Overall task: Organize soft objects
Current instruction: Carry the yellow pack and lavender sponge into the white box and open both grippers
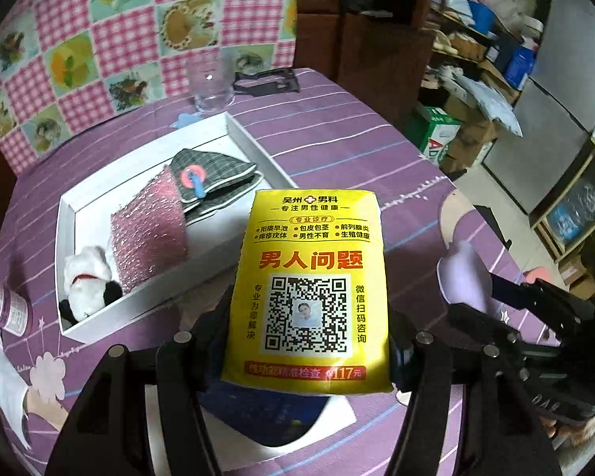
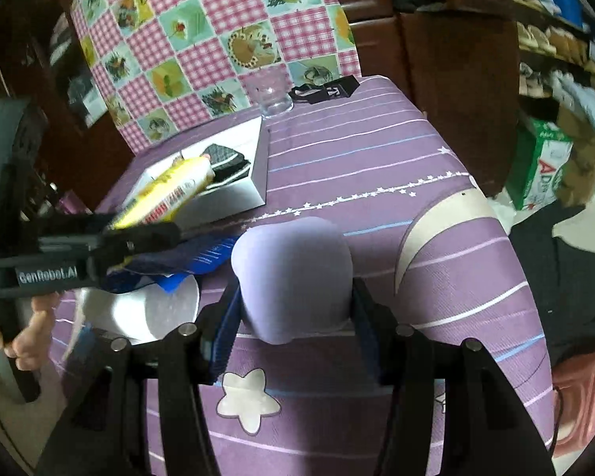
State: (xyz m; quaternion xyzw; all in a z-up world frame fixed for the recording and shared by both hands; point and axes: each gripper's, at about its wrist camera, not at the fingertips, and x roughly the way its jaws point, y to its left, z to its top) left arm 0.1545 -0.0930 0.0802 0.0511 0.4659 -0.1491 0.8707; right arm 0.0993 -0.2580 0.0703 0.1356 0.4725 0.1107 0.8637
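My left gripper is shut on a yellow tissue pack with a QR code, held above the table just in front of the white box. The pack also shows in the right wrist view. In the box lie a pink sequined pouch, a grey plaid cloth and a white plush toy. My right gripper is shut on a lilac soft sponge, to the right of the left gripper; the sponge shows in the left wrist view.
A clear glass and a black holder stand behind the box. A dark bottle lies at the left. A tissue roll and blue packet sit below the left gripper. A chair with checked cover stands behind.
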